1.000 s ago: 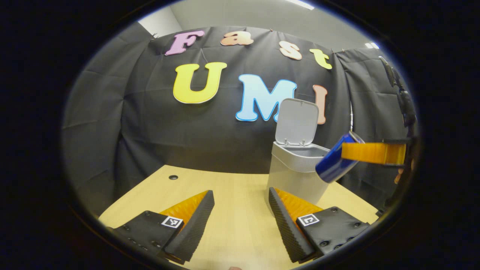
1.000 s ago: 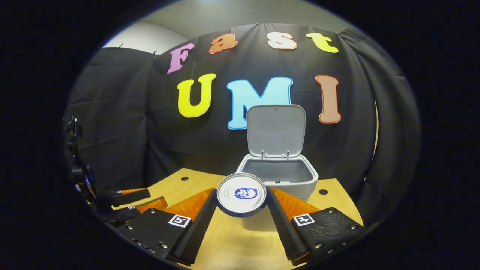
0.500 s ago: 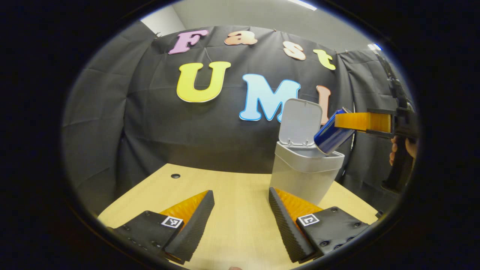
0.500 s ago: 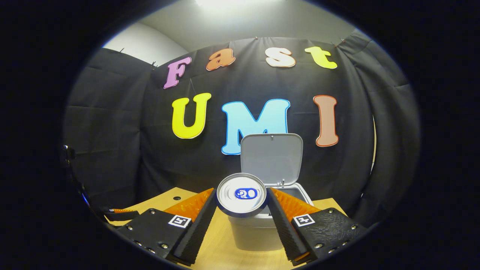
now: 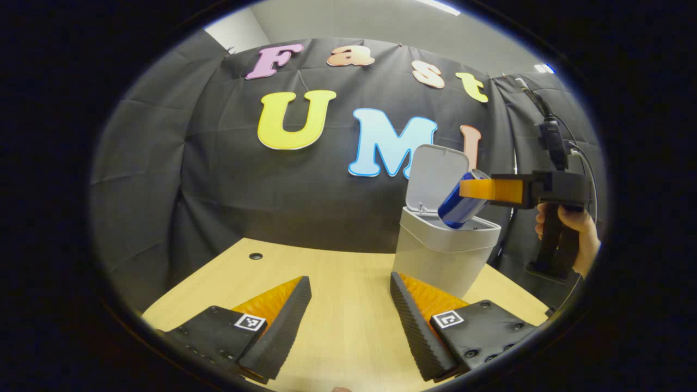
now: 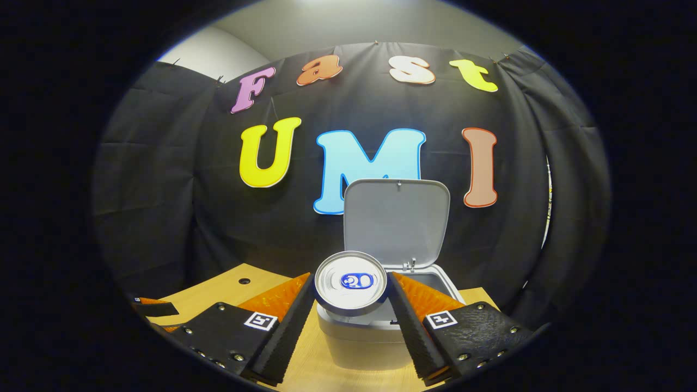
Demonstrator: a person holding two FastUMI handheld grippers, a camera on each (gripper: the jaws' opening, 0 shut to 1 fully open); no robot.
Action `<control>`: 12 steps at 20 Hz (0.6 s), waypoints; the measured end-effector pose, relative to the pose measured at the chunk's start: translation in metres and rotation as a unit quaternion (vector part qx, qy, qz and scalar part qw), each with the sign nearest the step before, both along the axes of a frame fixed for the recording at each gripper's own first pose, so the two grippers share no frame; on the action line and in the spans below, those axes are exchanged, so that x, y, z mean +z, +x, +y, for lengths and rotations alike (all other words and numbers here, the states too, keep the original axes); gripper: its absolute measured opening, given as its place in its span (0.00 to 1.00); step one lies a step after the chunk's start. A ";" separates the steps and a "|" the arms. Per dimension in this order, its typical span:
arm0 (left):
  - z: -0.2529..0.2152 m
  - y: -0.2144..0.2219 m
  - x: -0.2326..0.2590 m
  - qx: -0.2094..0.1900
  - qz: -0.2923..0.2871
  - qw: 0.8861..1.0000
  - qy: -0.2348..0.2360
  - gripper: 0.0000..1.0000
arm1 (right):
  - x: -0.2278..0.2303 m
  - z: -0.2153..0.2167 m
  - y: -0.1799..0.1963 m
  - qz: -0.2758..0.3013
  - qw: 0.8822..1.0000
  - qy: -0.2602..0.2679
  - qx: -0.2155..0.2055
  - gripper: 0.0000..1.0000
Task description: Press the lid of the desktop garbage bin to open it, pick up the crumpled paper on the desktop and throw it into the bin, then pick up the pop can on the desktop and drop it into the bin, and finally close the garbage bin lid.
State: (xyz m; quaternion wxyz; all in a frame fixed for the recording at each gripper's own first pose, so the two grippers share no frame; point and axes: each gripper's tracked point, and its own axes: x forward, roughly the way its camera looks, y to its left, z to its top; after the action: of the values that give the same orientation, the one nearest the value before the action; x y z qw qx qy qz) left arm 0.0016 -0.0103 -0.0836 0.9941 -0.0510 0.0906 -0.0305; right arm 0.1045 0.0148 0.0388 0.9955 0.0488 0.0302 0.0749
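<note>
You have 1 desk point(image 5: 337, 283), 1 garbage bin point(image 5: 441, 256), 1 pop can point(image 5: 460, 204) and 2 grippers in front of you. The desk is pale wood and carries the bin; 1 small round hole point(image 5: 255, 256) sits in the desk top, well apart from the bin toward the booth's black wall.

The bin is grey and stands on the desk with its lid point(image 5: 435, 177) swung up at the back, upright above the open mouth. In the right gripper view the bin point(image 6: 375, 337) sits straight ahead and below the fingers, its lid point(image 6: 397, 223) rising behind the can.

Your right gripper point(image 6: 351, 321) is clamped on the can: both fingers press its sides, with the silver end of the can point(image 6: 351, 282) facing the camera. From the left gripper view you see that gripper point(image 5: 479, 191) reaching in from beside the bin, your hand point(image 5: 572, 228) on its handle, with the can tilted, its low end over the bin's open mouth, at rim level. The can is blue-bodied with silver ends.

Your left gripper point(image 5: 348, 321) has its 2 fingers spread wide apart, holding nothing, low over the desk just in front of the bin.
</note>
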 end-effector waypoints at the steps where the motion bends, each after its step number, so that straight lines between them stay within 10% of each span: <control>1: 0.000 0.000 0.000 0.001 0.001 1.000 -0.001 0.96 | -0.004 0.002 0.003 0.006 1.000 -0.003 0.000 0.84; 12: 0.005 0.002 -0.007 0.013 0.008 1.000 -0.014 0.96 | -0.004 -0.009 0.011 0.014 1.000 0.019 -0.012 0.90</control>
State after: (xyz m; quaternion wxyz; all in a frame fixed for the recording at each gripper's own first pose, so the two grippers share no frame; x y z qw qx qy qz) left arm 0.0033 -0.0058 -0.0909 0.9928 -0.0666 0.0978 -0.0182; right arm 0.1155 0.0053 0.0343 0.9947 0.0689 0.0423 0.0627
